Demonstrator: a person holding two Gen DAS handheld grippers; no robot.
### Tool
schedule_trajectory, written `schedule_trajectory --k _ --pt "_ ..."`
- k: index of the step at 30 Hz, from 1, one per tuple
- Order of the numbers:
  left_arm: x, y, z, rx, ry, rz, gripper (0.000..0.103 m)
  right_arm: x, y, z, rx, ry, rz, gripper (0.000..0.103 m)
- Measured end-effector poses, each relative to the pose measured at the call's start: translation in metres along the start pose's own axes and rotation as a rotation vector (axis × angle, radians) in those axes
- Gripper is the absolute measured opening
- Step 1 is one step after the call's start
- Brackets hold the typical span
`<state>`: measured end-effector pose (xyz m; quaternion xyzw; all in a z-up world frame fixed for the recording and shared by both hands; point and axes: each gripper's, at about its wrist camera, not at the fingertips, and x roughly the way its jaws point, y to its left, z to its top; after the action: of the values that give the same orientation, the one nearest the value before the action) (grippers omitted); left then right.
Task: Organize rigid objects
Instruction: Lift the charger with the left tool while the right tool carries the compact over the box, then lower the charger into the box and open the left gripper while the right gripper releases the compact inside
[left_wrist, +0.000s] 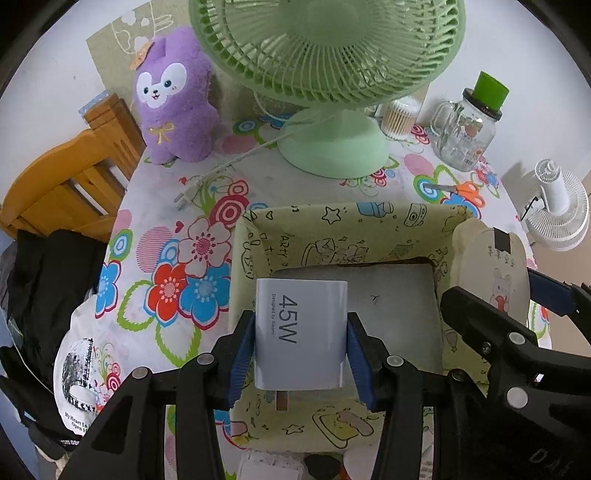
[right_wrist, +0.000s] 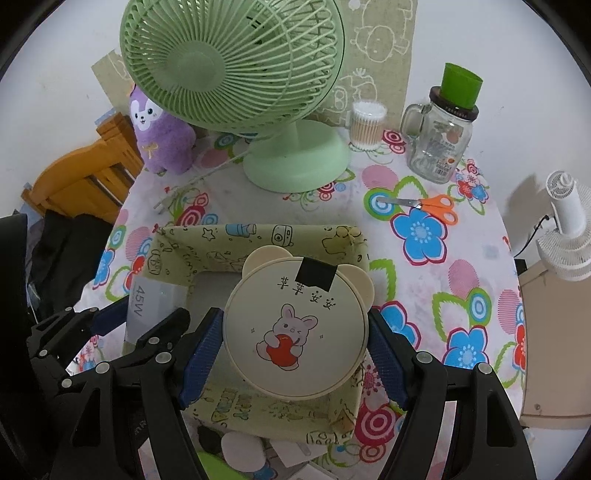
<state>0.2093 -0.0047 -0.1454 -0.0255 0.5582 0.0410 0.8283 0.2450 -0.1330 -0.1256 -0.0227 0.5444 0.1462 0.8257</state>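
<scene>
The blue fingers (left_wrist: 242, 360) of the left gripper (left_wrist: 300, 360) press on both flat sides of the white charger (left_wrist: 301, 332), holding it over the open fabric box (left_wrist: 332, 225). In this left wrist view the charger hangs above the box's left half, its pale floor bare beneath. The printed "45W" runs along the fingers' line, so the charger's long axis points away from the camera toward the far wall of the box, and its metal prong sticks out at the near end, toward the gripper body. The green fan (left_wrist: 325, 74) and purple plush toy (left_wrist: 173, 99) stand behind the box, well clear.

In the right wrist view, the right gripper (right_wrist: 295, 354) clamps the round cream case (right_wrist: 295, 325) at its rim, one blue pad on each side. The case has bear ears and a rabbit picture, and its face is turned up toward the camera, ears toward the far wall. It hangs over the box's right half, with the charger visible at the left.

To do this well, I judge each hand should lower straight down until its item is just above the floor, keep the two apart, then release gently so neither tips against the soft walls.
</scene>
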Motion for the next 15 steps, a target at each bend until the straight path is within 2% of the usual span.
schedule_trajectory --k 10,11,13,15 --pt "0.012 -0.007 -0.001 0.028 0.014 0.025 0.05 0.018 -0.002 0.003 -0.007 0.028 -0.009 0.078" --pt "0.012 -0.008 -0.001 0.024 0.007 0.022 0.052 0.019 -0.002 0.003 -0.009 0.028 -0.014 0.078" --pt "0.012 -0.008 0.001 0.021 0.002 0.02 0.062 0.02 -0.001 0.004 -0.017 0.02 -0.018 0.078" --pt "0.012 -0.008 0.003 0.017 -0.003 0.011 0.065 0.022 0.0 0.006 -0.016 0.02 -0.015 0.078"
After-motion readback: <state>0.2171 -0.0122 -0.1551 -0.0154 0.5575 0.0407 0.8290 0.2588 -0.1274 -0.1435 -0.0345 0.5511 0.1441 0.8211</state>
